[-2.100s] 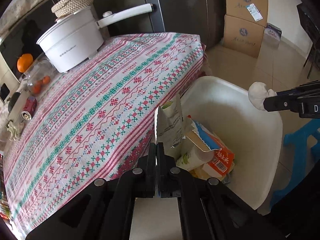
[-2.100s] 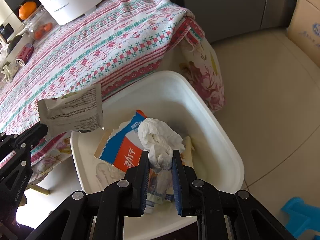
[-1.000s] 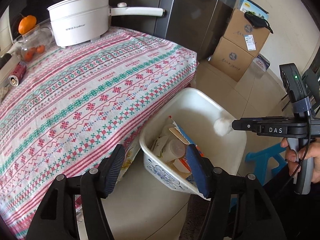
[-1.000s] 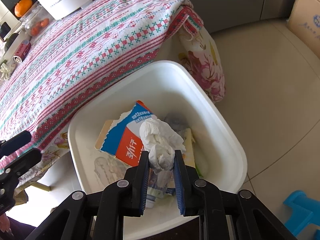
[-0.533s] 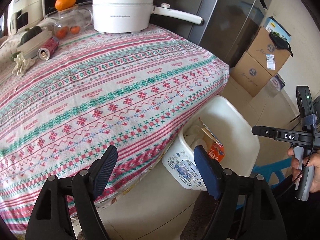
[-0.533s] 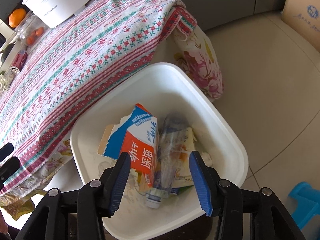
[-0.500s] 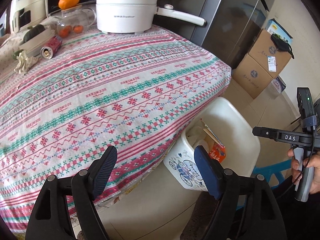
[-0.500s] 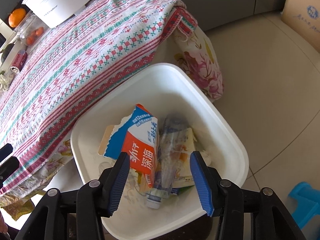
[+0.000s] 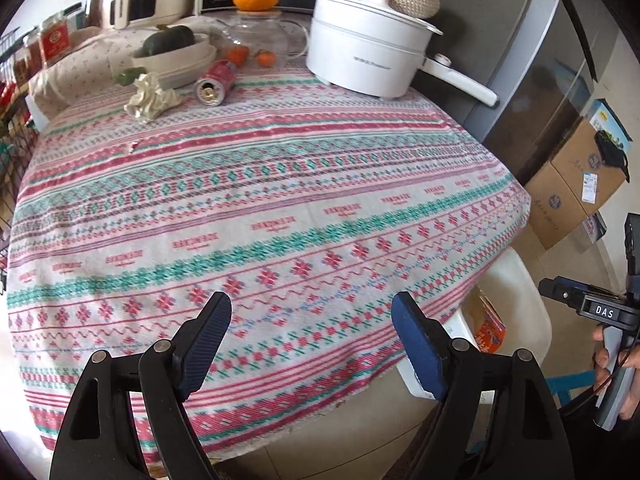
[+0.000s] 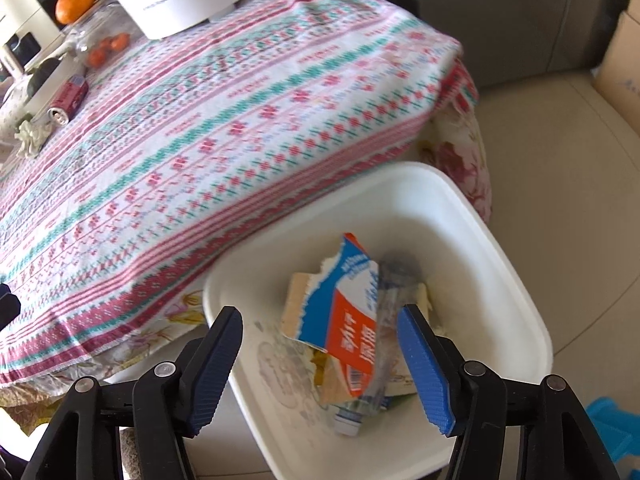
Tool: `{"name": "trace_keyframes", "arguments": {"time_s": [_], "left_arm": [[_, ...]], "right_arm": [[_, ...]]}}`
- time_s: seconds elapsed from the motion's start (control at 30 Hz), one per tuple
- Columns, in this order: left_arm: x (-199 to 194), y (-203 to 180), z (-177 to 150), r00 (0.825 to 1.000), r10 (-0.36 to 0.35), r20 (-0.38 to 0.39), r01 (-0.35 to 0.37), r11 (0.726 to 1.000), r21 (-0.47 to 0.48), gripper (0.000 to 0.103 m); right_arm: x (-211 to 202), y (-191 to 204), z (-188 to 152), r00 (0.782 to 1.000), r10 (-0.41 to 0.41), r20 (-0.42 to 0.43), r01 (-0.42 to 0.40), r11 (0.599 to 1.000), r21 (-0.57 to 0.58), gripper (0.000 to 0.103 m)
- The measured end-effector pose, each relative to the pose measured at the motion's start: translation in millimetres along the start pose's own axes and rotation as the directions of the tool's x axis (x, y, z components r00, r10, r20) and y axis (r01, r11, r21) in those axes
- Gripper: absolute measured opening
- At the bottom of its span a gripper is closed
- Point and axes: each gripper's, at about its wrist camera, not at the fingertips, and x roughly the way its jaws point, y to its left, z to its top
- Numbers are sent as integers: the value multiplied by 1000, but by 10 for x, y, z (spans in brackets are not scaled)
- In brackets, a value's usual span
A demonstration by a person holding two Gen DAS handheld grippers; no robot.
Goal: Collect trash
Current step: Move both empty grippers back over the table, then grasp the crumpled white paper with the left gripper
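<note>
Left fingers: the left gripper [image 9: 311,320] stood wide apart with nothing between the pads, above the near part of the tablecloth.
Right fingers: the right gripper [image 10: 320,330] had just been opening and stood wide, empty, over the bin.
Tablecloth: the patterned tablecloth [image 9: 280,184] covered the table and hung over its edge.
Bin: the white bin [image 10: 452,208] sat on the floor against the table's corner.
Pot: a white pot [image 9: 368,56] stood at the far side of the table.
Carton: a torn blue and orange carton [image 10: 344,308] lay in the bin among other trash.
Can: a red can [image 9: 216,82] lay on its side on the cloth near the far edge.
Paper: a crumpled paper [image 9: 150,98] lay just beside the can.
</note>
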Motion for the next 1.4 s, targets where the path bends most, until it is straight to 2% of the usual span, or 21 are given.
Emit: {"name": "trace_keyframes", "arguments": {"time_s": [0.27,0.4,0.7,0.97,1.03,1.07,1.13,1.2,1.27,1.4], "left_arm": [[36,869,494,994,102,27,-99,991,-92,84],[119,1308,805,987,136,83,-123,982,-142,84],[719,1946,1459,976,105,191,-66,978,-198,84],[1188,2127,1895,973,61,224,-15,979,-203,84],[1258,2146,1955,972,50,230,-1,978,-208,81],[1285,2156,1979,972,45,232,5,978,-210,76],[1350,2193,2010,976,30,217,18,976,-215,57],[1434,2243,2030,984,18,176,24,972,-233,25],[1456,2282,2023,986,2,169,39,970,-240,16],[1375,2271,1968,983,4,185,35,978,-207,12]], "right_arm": [[90,568,311,1000,-11,20,13,994,-113,76],[188,877,485,999,-18,26,22,985,-170,78],[491,1565,930,999,22,49,-10,972,-233,79],[847,2049,1313,997,40,61,-23,964,-267,79],[931,2149,1398,997,38,64,-19,962,-273,79],[972,2197,1439,997,37,66,-17,961,-277,79],[1048,2295,1511,997,36,69,-15,958,-286,79],[1117,2385,1583,997,37,74,-14,955,-295,79],[1186,2477,1646,997,38,74,-14,953,-302,79],[1309,2655,1750,996,54,76,-29,952,-304,79]]}}
